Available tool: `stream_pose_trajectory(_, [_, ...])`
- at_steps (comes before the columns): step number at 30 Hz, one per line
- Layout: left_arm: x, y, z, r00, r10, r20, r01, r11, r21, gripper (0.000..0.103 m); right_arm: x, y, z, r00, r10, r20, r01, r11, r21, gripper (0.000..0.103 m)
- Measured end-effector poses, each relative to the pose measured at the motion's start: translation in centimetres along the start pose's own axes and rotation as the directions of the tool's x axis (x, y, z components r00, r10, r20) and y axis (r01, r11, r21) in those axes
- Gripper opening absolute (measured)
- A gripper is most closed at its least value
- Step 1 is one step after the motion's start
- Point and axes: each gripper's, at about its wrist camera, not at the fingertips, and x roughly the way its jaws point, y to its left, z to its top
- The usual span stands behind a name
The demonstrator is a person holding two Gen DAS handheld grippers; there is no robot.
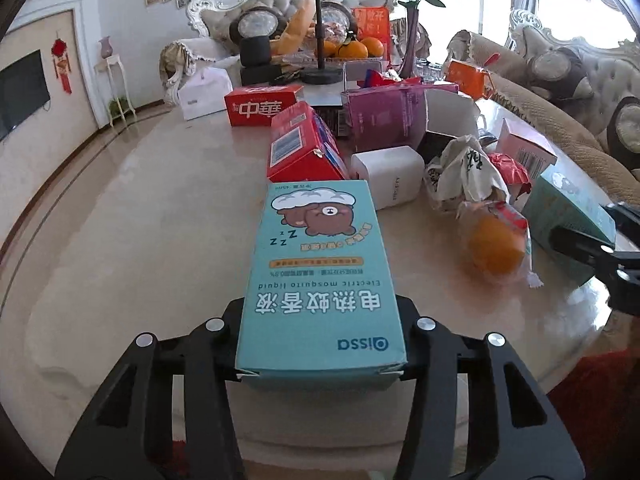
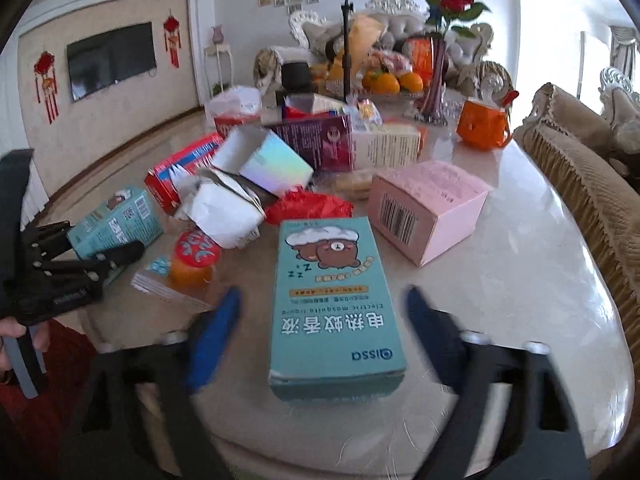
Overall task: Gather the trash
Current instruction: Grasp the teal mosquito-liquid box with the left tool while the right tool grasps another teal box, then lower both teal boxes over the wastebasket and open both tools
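Gripping one teal box (image 1: 320,280) by its near end, the left gripper (image 1: 320,344) has its jaws clenched against both long sides, so the box lies flat on the desk (image 1: 120,240) and runs straight away from the camera, ready, I judge, to be lifted as trash. The far end of that box lies close to a red box (image 1: 304,148) and a white box (image 1: 390,176).

A second teal box (image 2: 332,304) of the same print lies flat on the desk between the jaws of the right gripper (image 2: 324,320). The blue-padded fingers (image 2: 216,336) look blurred and stand clear of the box on each side, so these jaws are released, not yet pressing. A pink box (image 2: 428,212) sits just beyond to the right, and a red wrapper (image 2: 308,208) lies just past the far end.

Both tools point down and forward over the near edge of the desk, side by side. Part of a hand (image 2: 16,334) shows at the left gripper's handle in the right view.
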Motion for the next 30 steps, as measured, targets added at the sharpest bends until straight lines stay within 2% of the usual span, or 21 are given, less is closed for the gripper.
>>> stream_pose_trajectory(4, [-0.5, 0.2, 0.0, 1.000, 0.012, 0.001, -0.012, 1.000, 0.012, 0.048, -0.8, -0.5, -0.1, 1.000, 0.019, 0.010, -0.019, 0.998, 0.064, 0.045])
stream_pose_trajectory(9, [-3.9, 1.2, -0.3, 0.998, -0.012, 0.061, 0.013, 1.000, -0.021, 0.048, -5.4, -0.3, -0.1, 0.995, 0.048, 0.089, -0.057, 0.994, 0.095, 0.045])
stream_pose_trajectory(13, [-8.5, 0.4, -2.5, 0.990, -0.091, 0.108, 0.092, 0.996, -0.005, 0.048, -9.6, 0.5, -2.1, 0.985, 0.105, 0.135, -0.122, 0.985, 0.122, 0.045])
stream_pose_trajectory(17, [-11.8, -1.8, -6.3, 0.979, -0.169, 0.114, 0.165, 0.985, 0.041, 0.048, -12.9, 2.3, -6.5, 0.978, 0.167, 0.123, -0.183, 0.973, 0.141, 0.045])
stream_pose_trajectory(21, [-12.5, -5.7, -11.2, 0.966, -0.257, 0.035, 0.250, 0.958, 0.137, 0.048, -12.9, 4.3, -11.1, 0.982, 0.183, 0.040, -0.187, 0.971, 0.150, 0.046])
stream_pose_trajectory(23, [-11.1, -7.6, -13.2, 0.962, -0.272, -0.026, 0.272, 0.947, 0.174, 0.048, -11.3, 5.1, -13.2, 0.983, 0.180, -0.029, -0.173, 0.971, 0.165, 0.046])
stream_pose_trajectory(25, [-9.2, -8.8, -14.6, 0.951, -0.295, -0.090, 0.307, 0.936, 0.170, 0.048, -9.2, 5.4, -15.1, 0.981, 0.171, -0.093, -0.152, 0.971, 0.184, 0.046])
stream_pose_trajectory(26, [-7.6, -9.5, -15.4, 0.945, -0.298, -0.132, 0.318, 0.933, 0.168, 0.048, -8.4, 5.5, -15.4, 0.980, 0.164, -0.115, -0.141, 0.972, 0.187, 0.046])
stream_pose_trajectory(30, [-3.2, -11.6, -17.0, 0.945, -0.245, -0.216, 0.293, 0.928, 0.231, 0.049, -5.0, 5.3, -17.5, 0.972, 0.122, -0.199, -0.085, 0.979, 0.185, 0.046])
